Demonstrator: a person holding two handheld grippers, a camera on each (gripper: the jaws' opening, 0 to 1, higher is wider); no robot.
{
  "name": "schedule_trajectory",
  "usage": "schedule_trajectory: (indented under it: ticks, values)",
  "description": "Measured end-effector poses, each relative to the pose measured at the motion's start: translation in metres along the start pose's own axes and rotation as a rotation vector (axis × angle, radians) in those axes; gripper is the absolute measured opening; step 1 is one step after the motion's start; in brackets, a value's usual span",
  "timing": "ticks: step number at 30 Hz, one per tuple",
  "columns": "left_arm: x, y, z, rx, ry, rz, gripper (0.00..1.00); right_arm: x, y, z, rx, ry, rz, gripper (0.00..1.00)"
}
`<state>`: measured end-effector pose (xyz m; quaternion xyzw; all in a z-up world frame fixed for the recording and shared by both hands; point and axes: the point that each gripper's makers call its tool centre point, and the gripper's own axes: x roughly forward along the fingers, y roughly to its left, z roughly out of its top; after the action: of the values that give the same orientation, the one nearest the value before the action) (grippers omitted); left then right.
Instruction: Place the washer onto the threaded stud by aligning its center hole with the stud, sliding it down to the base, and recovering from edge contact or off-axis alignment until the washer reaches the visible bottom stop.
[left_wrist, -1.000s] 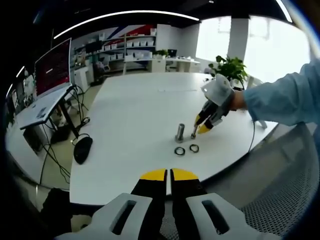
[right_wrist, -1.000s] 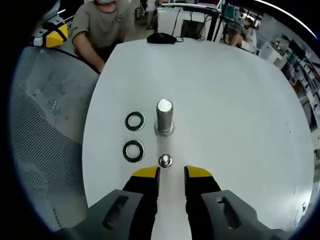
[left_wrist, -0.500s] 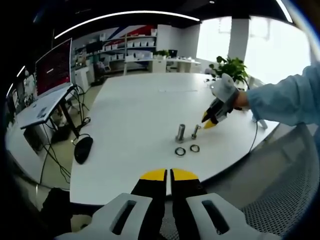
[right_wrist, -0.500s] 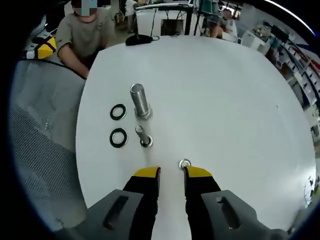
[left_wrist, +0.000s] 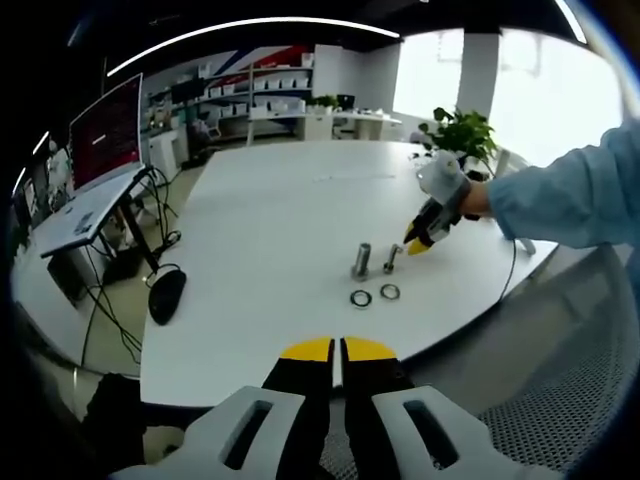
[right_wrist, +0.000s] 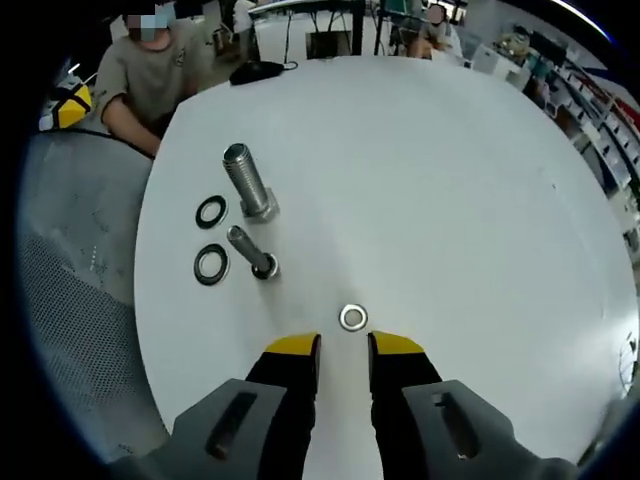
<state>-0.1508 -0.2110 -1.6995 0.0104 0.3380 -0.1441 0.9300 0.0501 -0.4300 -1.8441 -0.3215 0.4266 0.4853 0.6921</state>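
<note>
In the right gripper view, the right gripper (right_wrist: 343, 347) is hanging over the white table (right_wrist: 450, 180) with its two yellow tips a little apart and nothing between them. The small silver washer (right_wrist: 352, 318) is lying flat on the table just past those tips, almost straight ahead in line with the gap. So this gripper is the near one, and my guess is it only needs to go down and forward a bit to pinch the washer. Farther from the washer, off to the left, the small stud (right_wrist: 251, 251) is standing on its base, leaning in the picture. Beyond it stands the big bolt (right_wrist: 248, 183). Two dark rings (right_wrist: 211, 264) are lying beside them, on the side away from the washer. The washer will have to travel from the tips over to a stud and drop on from the top. In the left gripper view, the left gripper (left_wrist: 339, 349) is held well back from the table edge, its tips almost touching and holding nothing, far from the washer.
</note>
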Motion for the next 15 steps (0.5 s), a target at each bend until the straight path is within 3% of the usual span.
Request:
schedule_trajectory:
  ticks: [8, 15]
  values:
    - [0.0000, 0.0000, -0.0007, 0.002, 0.005, 0.002, 0.00, 0.0097, -0.0044, -0.0010, 0.008, 0.009, 0.014, 0.21]
    - [0.0004, -0.0001, -0.0007, 0.002, 0.007, -0.001, 0.00, 0.0090, -0.0058, 0.0019, 0.015, -0.024, 0.024, 0.19]
